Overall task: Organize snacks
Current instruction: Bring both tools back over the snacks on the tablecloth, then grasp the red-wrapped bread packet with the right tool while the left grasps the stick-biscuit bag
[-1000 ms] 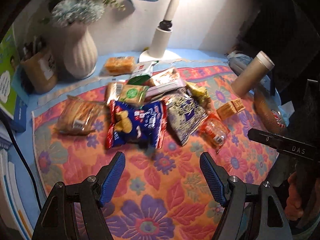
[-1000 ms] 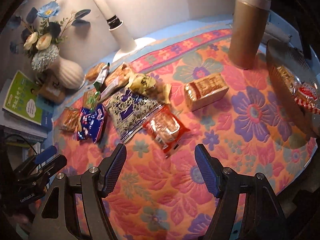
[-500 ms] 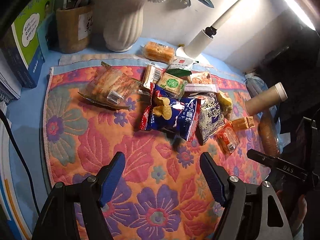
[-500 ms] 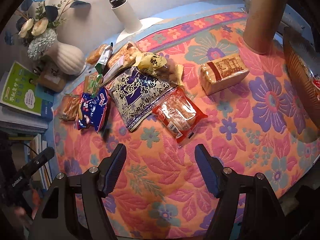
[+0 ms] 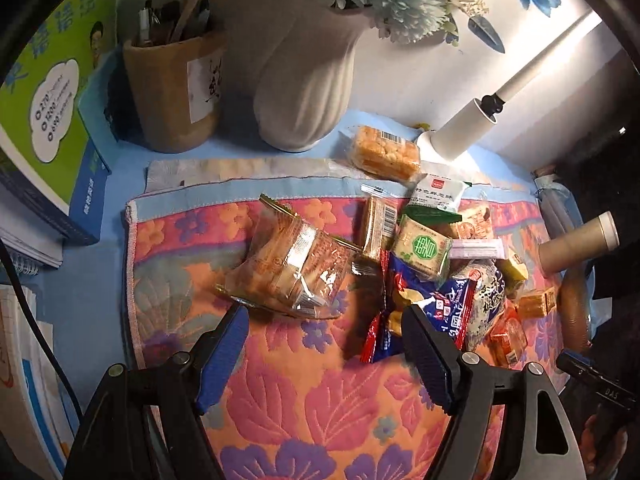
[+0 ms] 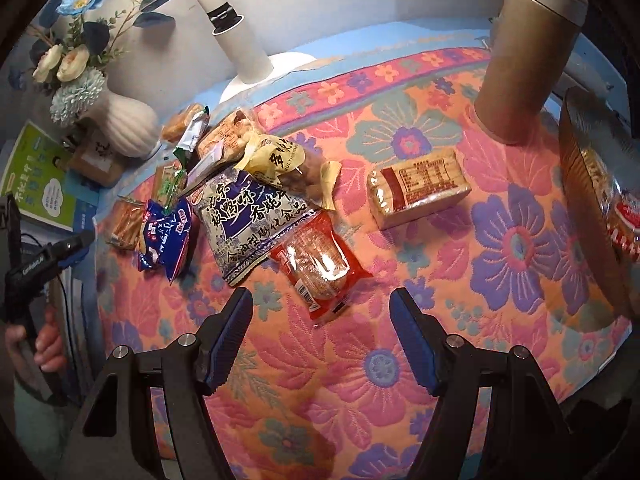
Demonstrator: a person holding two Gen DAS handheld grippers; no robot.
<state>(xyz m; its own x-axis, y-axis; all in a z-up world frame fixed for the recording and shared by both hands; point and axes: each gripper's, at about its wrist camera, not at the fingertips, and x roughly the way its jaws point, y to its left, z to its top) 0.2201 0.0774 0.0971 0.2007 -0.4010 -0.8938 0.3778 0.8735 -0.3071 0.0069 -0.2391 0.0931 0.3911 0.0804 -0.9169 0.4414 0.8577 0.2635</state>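
Note:
Several snack packs lie heaped on a flowered cloth (image 5: 304, 400). My left gripper (image 5: 324, 356) is open and empty, just in front of a clear pack of orange crackers (image 5: 292, 272), beside a blue chip bag (image 5: 424, 308). My right gripper (image 6: 320, 336) is open and empty, just in front of a red-wrapped cake pack (image 6: 316, 264). Beyond it lie a blue-and-white printed bag (image 6: 252, 216), a yellow pack (image 6: 280, 160) and a tan cracker block (image 6: 420, 188). The blue chip bag (image 6: 168, 236) shows at its left.
A white vase (image 5: 304, 88), a brown pen cup (image 5: 176, 88), a lamp base (image 5: 464, 132) and books (image 5: 48, 120) stand at the back and left. A tan cylinder (image 6: 528, 56) and a brown basket (image 6: 592, 216) holding a snack stand at the right.
My left gripper has swung left and closer, now over the clear cracker pack. My right gripper has moved in closer to the red pack. Both stay open.

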